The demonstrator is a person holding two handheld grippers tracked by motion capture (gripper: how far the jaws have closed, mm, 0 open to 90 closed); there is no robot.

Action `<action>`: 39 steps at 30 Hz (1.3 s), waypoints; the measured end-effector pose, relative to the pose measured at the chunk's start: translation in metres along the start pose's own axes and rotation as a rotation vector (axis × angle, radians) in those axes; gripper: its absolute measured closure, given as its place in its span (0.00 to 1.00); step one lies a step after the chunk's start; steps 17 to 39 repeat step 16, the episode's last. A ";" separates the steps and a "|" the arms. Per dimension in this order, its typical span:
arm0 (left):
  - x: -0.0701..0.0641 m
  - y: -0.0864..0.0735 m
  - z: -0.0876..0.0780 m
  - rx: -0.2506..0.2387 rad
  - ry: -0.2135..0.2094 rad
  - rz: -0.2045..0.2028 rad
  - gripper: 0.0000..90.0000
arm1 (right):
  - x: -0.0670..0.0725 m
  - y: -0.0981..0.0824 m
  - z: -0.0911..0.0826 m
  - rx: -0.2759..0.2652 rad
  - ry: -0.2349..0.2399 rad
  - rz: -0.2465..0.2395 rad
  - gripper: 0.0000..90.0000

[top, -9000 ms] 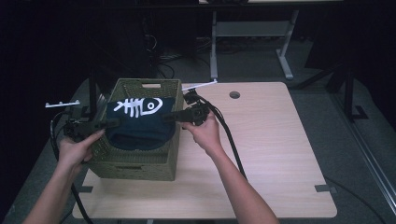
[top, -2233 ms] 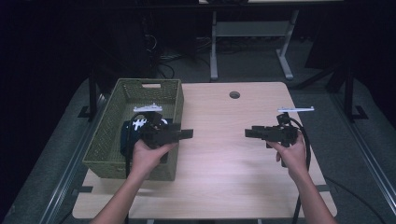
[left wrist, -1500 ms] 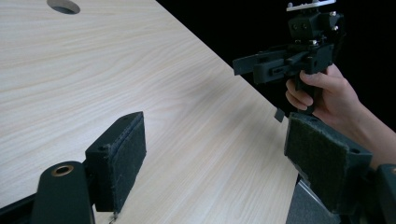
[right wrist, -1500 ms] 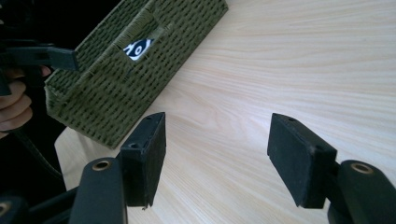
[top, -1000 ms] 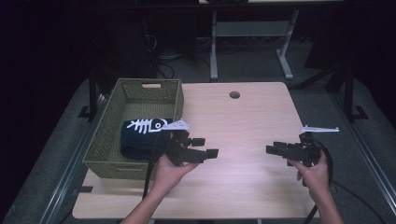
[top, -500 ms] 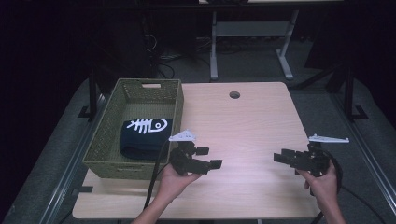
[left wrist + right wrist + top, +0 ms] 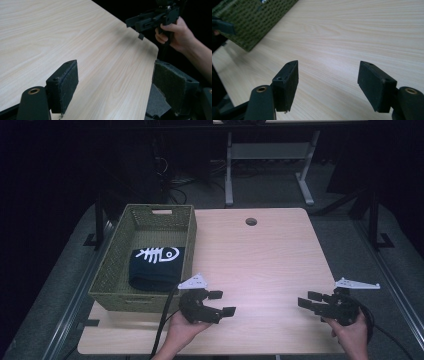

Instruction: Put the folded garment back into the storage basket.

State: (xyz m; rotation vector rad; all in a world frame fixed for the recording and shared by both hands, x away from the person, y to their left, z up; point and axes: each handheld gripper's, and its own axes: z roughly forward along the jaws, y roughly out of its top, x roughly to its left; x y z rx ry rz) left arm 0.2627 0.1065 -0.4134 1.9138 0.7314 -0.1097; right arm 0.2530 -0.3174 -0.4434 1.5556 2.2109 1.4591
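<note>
A pale wooden table point(image 7: 265, 255) stands in a dark room, a green woven basket point(image 7: 112, 279) on its left holding folded black cloth point(image 7: 155, 267). Left gripper point(image 7: 222, 302) and right gripper point(image 7: 309, 300) hover empty, jaws apart.

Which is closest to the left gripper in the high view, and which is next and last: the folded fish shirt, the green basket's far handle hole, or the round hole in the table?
From the left gripper:
1. Folded fish shirt, in the basket, just beyond and to its left.
2. Round hole, near the table's far edge.
3. Handle hole, in the basket's far wall; nearly as far as the round hole, so 2 and 3 are close.
</note>
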 end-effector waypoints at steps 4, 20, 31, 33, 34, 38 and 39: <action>0.002 -0.014 -0.001 0.005 -0.004 0.002 0.23 | 0.007 -0.010 0.002 0.000 -0.019 -0.027 0.36; -0.004 -0.036 0.008 0.048 -0.001 0.056 0.24 | 0.022 -0.030 -0.007 -0.091 -0.008 -0.034 0.35; -0.004 -0.036 0.008 0.048 -0.001 0.056 0.24 | 0.022 -0.030 -0.007 -0.091 -0.008 -0.034 0.35; -0.004 -0.036 0.008 0.048 -0.001 0.056 0.24 | 0.022 -0.030 -0.007 -0.091 -0.008 -0.034 0.35; -0.004 -0.036 0.008 0.048 -0.001 0.056 0.24 | 0.022 -0.030 -0.007 -0.091 -0.008 -0.034 0.35; -0.004 -0.036 0.008 0.048 -0.001 0.056 0.24 | 0.022 -0.030 -0.007 -0.091 -0.008 -0.034 0.35; -0.004 -0.036 0.008 0.048 -0.001 0.056 0.24 | 0.022 -0.030 -0.007 -0.091 -0.008 -0.034 0.35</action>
